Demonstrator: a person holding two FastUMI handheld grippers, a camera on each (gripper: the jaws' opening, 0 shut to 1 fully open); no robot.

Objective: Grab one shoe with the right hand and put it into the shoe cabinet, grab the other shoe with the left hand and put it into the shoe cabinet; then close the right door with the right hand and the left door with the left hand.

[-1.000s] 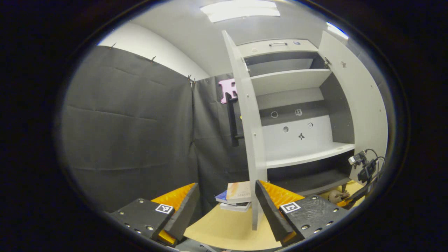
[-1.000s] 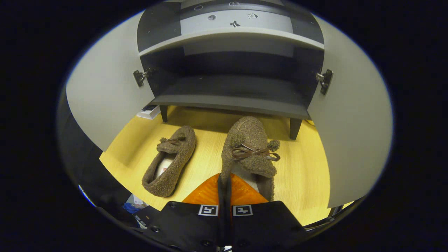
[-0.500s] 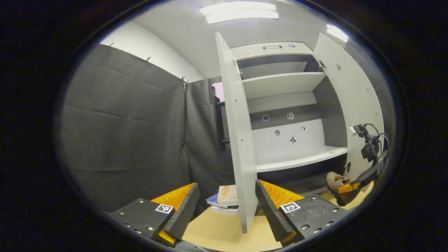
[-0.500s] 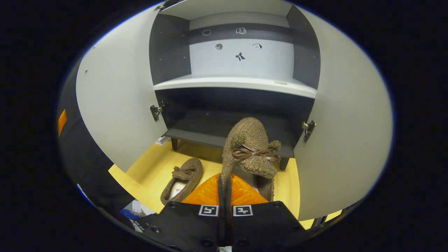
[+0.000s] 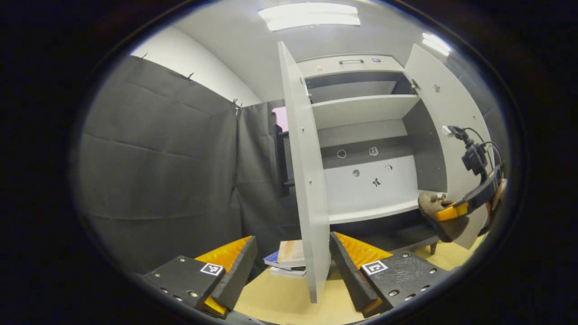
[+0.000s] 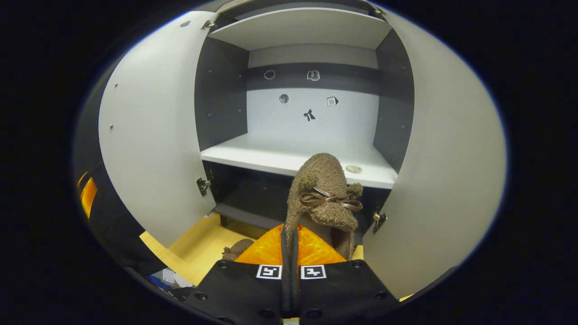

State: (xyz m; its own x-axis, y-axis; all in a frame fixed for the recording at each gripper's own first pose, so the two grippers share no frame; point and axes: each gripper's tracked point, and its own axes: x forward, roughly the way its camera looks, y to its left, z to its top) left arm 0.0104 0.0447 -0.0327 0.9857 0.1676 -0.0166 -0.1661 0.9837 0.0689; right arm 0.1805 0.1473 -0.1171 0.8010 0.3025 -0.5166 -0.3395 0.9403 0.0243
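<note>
A fuzzy brown shoe (image 6: 323, 194) with a ribbon bow hangs in the air, my right gripper (image 6: 289, 239) shut on its side wall. It is level with the front of the white middle shelf (image 6: 271, 155) of the open shoe cabinet. In the left gripper view that shoe (image 5: 435, 212) and the right gripper (image 5: 451, 211) show at far right, by the right door (image 5: 451, 117). The second brown shoe (image 6: 237, 249) lies on the wooden floor, half hidden behind my right gripper. My left gripper (image 5: 291, 266) is open and holds nothing, near the edge of the left door (image 5: 305, 180).
Both cabinet doors stand wide open; the left door (image 6: 153, 135) and right door (image 6: 447, 171) flank the shelves. A dark bottom shelf (image 6: 246, 207) sits under the white one. A stack of books (image 5: 286, 259) lies on the floor (image 5: 271, 298) behind the left door.
My right gripper has lifted the shoe from the floor up to the height of the middle shelf. The other shoe stayed on the floor. The left gripper shifted only slightly.
</note>
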